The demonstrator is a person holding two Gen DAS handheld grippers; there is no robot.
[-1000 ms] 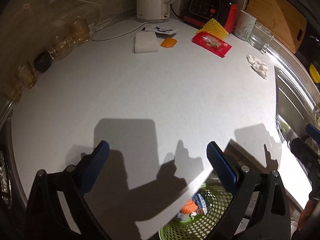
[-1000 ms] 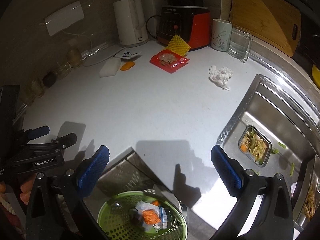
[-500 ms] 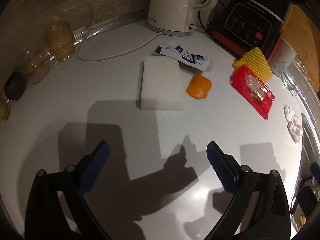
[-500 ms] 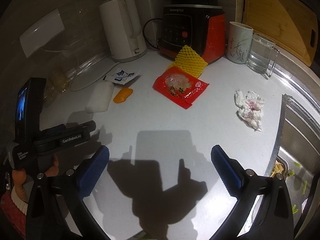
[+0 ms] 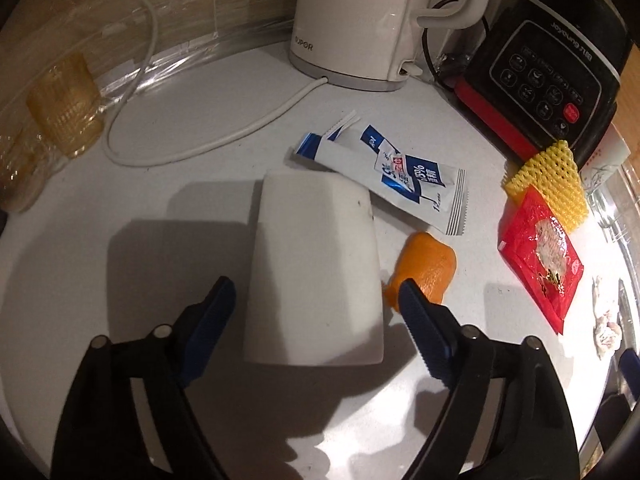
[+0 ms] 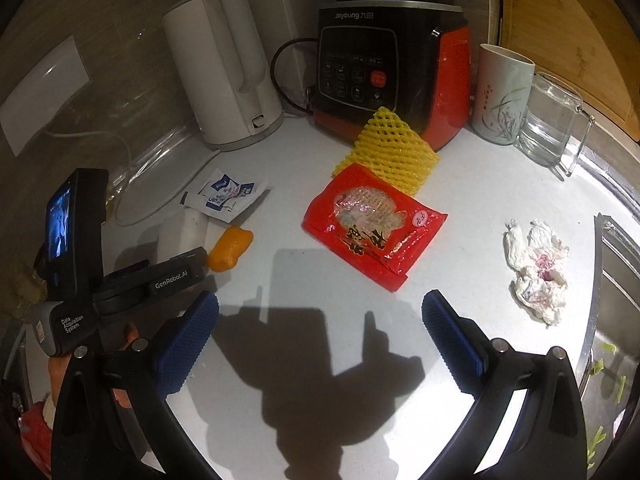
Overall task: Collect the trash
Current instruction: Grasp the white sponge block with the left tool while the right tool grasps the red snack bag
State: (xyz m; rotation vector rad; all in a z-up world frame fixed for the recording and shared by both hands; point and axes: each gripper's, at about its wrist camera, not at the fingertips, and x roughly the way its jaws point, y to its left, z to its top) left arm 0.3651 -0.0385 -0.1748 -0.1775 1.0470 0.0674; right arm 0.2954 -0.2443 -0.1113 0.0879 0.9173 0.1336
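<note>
My left gripper [image 5: 316, 300] points down over a white foam block [image 5: 312, 248] on the white counter. Its jaws are closing, one on each side of the block, with a small gap still showing on both sides. An orange peel [image 5: 428, 264] lies just right of the block and a blue-and-white sachet [image 5: 400, 172] behind it. My right gripper [image 6: 320, 320] is open and holds nothing, hovering just short of a red snack wrapper [image 6: 372, 224]. A yellow foam net [image 6: 388, 152] lies behind the wrapper and a crumpled tissue [image 6: 536, 264] to its right.
A white kettle [image 5: 360, 20] with its cord [image 5: 200, 136] and a black-and-red blender base [image 6: 392, 68] stand at the back. A cup [image 6: 504, 92], glass mug [image 6: 552, 124] and cutting board [image 6: 568, 32] are back right. Amber glasses [image 5: 64, 108] stand left; the sink [image 6: 616, 280] is right.
Both grippers moved forward from the counter's front edge, over the green bin, toward the trash at the back. The left jaws have narrowed around the white block.
</note>
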